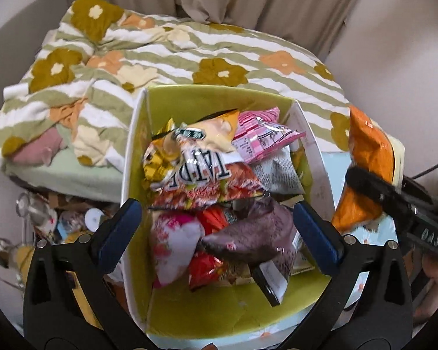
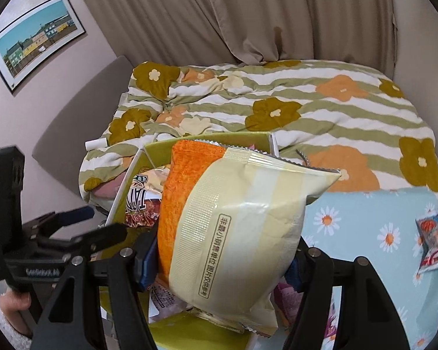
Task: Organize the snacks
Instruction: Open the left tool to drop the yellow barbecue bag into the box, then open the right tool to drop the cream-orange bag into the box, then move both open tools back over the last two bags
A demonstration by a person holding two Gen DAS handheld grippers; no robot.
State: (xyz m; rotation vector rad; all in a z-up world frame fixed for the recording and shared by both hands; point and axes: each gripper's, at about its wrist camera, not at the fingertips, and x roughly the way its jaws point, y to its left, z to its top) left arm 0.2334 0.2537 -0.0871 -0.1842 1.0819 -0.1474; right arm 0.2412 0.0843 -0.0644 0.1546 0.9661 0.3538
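Snacks sit heaped in the green-lined box (image 1: 189, 99): a yellow-and-white bag (image 1: 195, 151) on top toward the far side, a pink packet (image 1: 262, 137) to its right, a purple bag (image 1: 254, 233) nearest, red wrappers under it. Left gripper (image 1: 216, 227) hangs over the near end of the box, jaws wide apart, nothing between the blue pads (image 1: 119, 227); the purple bag lies directly below the gap, pads not touching it. Right gripper (image 2: 222, 262) is clamped on an orange-and-cream bag (image 2: 242, 233), held upright just right of the box and above its near right corner; in the left wrist view that bag shows beyond the box's right wall. Box stands on a blue daisy-print cloth (image 2: 379, 233); one more packet (image 2: 435, 239) lies on the cloth, well to the right. Flower-striped duvet (image 1: 189, 52) on the bed behind, beige curtain (image 2: 248, 14) farther back, framed picture (image 2: 35, 40) on the left wall.
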